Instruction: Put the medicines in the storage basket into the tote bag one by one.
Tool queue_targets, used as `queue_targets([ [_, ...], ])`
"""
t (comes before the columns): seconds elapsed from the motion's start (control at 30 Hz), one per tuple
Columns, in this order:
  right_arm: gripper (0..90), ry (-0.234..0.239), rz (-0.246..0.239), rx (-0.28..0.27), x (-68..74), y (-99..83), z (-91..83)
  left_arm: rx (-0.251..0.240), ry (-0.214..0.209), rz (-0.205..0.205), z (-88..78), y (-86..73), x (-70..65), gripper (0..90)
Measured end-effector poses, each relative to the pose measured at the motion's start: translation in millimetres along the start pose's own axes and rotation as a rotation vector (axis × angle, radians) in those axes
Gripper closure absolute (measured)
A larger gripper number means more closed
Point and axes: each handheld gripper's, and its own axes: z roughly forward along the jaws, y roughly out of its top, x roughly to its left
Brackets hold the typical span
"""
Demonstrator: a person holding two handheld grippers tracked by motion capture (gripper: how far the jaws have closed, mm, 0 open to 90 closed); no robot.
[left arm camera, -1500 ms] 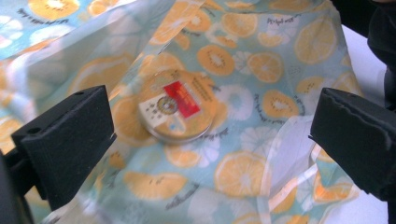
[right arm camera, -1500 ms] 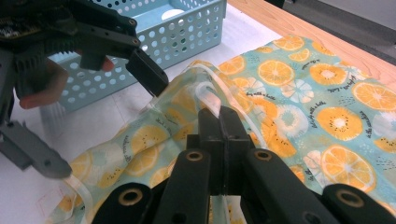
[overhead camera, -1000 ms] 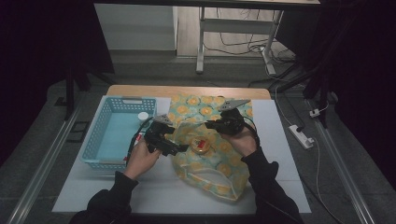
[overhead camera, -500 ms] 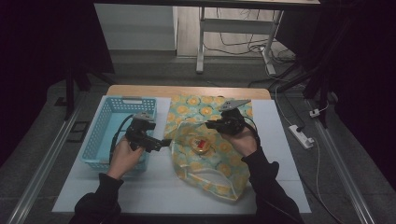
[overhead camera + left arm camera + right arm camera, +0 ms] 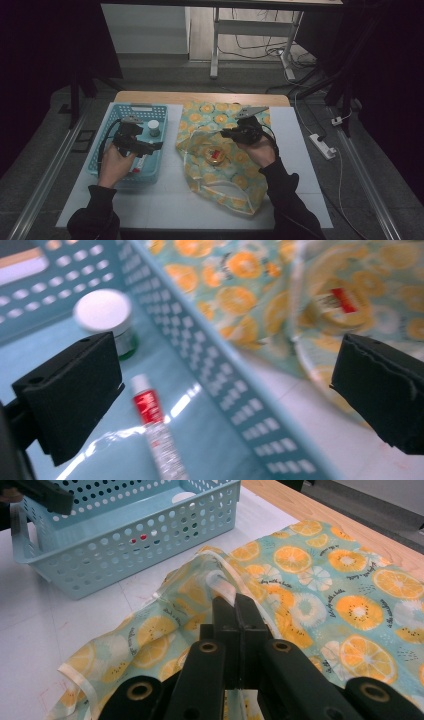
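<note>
Since the earlier frames, the left gripper (image 5: pixel 131 142) has moved away from the bag (image 5: pixel 220 165) and now hangs over the basket (image 5: pixel 105 165), while the right gripper (image 5: pixel 240 133) has kept its place at the bag's upper edge.

From the left gripper view, the left gripper's (image 5: pixel 225 390) 2 jaws stand spread wide with nothing between them. Below them, inside the basket (image 5: pixel 235 405), lie a small tube (image 5: pixel 155 437) with a red label and a white cap, and beyond it a little jar (image 5: pixel 106 320) with a white lid and a green base. The jar stands upright near the basket's far wall, and the tube lies flat on the basket floor, just beside the jar.

The bag, clear plastic printed with orange slices, lies on the white desk (image 5: pixel 170 200) just to the right of the basket. The right gripper's (image 5: pixel 234 605) jaws are pressed together on the bag's (image 5: pixel 320 605) rim, pinching a fold of the clear plastic and lifting it slightly so the mouth is raised. Inside the bag, seen from above, sits a round item (image 5: pixel 215 155) with a red mark on top, well apart from the basket and just below the right gripper.

The basket (image 5: pixel 125 545), light blue with holes in its walls, sits on the desk's left side.
</note>
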Motion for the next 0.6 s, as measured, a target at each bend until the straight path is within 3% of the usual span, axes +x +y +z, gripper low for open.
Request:
queue_targets([
  [0.07,90.0,0.0,0.0,0.0,0.0,0.0,0.1,0.019,0.019,-0.015,2.6,-3.4,5.7,0.3],
  [0.37,90.0,0.002,-0.003,0.001,0.6,0.0,1.2,0.103,0.086,-0.004,19.8,-11.6,19.9,0.1],
  [0.5,90.0,0.003,-0.005,0.004,1.0,-0.1,2.2,0.122,0.085,-0.022,25.3,-12.7,26.3,0.2],
  [0.6,90.0,0.004,-0.004,0.007,1.2,-0.1,2.6,0.163,0.093,-0.041,33.0,-14.6,30.8,0.3],
])
